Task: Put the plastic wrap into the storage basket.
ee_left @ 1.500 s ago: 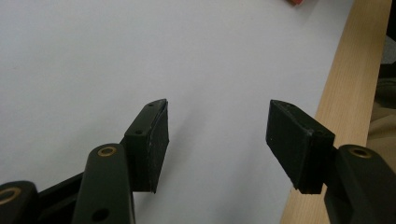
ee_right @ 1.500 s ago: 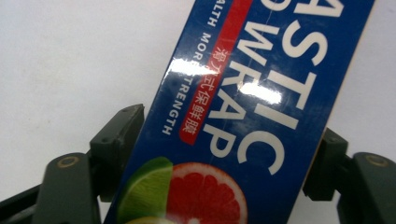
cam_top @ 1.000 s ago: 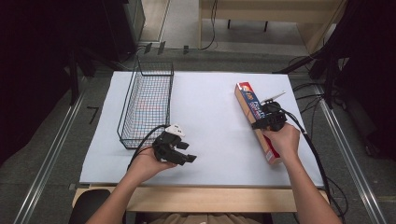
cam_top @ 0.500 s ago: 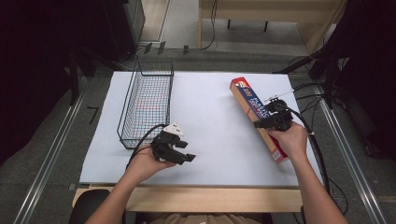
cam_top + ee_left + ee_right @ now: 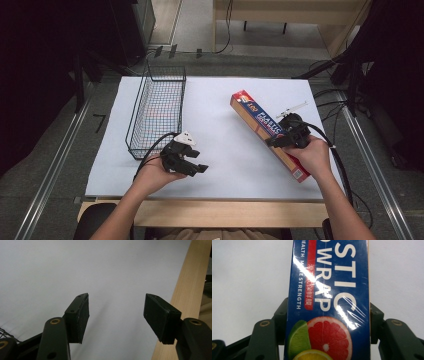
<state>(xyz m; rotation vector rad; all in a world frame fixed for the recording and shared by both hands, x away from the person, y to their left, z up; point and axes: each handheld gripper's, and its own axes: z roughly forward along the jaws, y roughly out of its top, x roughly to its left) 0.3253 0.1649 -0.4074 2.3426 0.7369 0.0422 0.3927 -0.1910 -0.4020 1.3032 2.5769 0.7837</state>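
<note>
Right gripper (image 5: 281,140) pinching wrap box (image 5: 264,131) across its width, box lying diagonally at right of table (image 5: 220,100); left gripper (image 5: 192,162) spreading, jaws just opening, nothing between, sitting near basket (image 5: 157,107)

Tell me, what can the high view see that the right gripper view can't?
The high view takes in the wire basket, the left gripper with nothing between its jaws, and the person's right hand. The right gripper view gives the close-up: a grapefruit slice and a lime wedge printed on the box. Both show the plastic wrap box clamped in the right gripper above the white table.
</note>
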